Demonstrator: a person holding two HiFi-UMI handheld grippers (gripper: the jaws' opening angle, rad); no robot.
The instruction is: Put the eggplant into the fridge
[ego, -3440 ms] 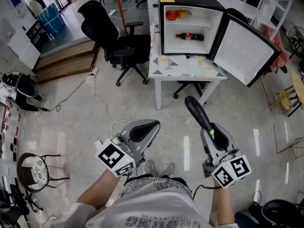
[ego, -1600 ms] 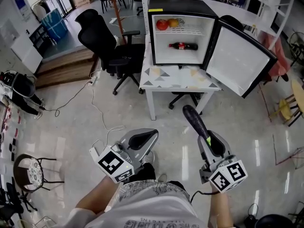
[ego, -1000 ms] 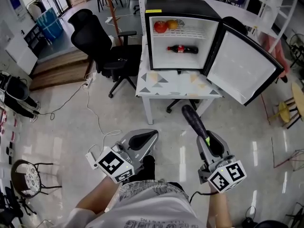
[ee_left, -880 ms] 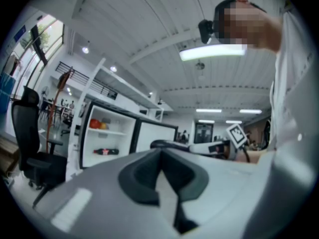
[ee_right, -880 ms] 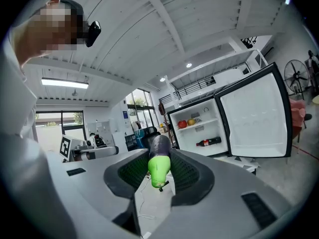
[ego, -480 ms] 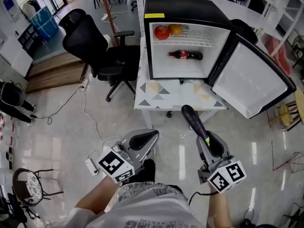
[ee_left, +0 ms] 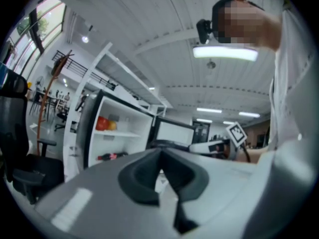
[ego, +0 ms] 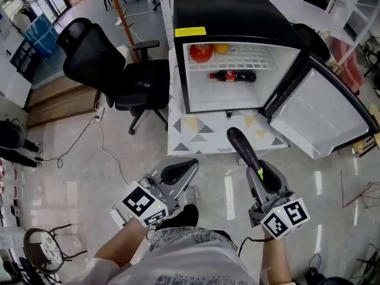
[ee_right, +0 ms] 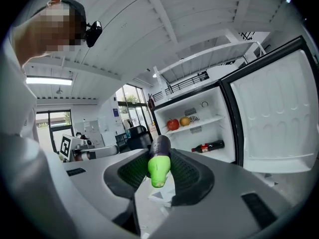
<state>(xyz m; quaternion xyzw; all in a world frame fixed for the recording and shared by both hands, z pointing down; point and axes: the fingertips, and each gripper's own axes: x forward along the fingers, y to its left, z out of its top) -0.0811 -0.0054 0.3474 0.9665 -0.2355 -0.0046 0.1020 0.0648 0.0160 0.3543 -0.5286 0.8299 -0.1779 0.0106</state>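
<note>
My right gripper (ego: pixel 260 172) clamped on the eggplant (ego: pixel 241 148) near its green stem end, dark body jutting toward the open fridge (ego: pixel 231 16) at the table's (ego: pixel 196 145) back edge; my left gripper (ego: pixel 181 170) pinched together, empty

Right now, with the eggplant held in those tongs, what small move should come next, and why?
Likely carry the right tongs forward toward the fridge: they clamp the eggplant by its green end, the door stands open, and there is room beside the bottle.
</note>
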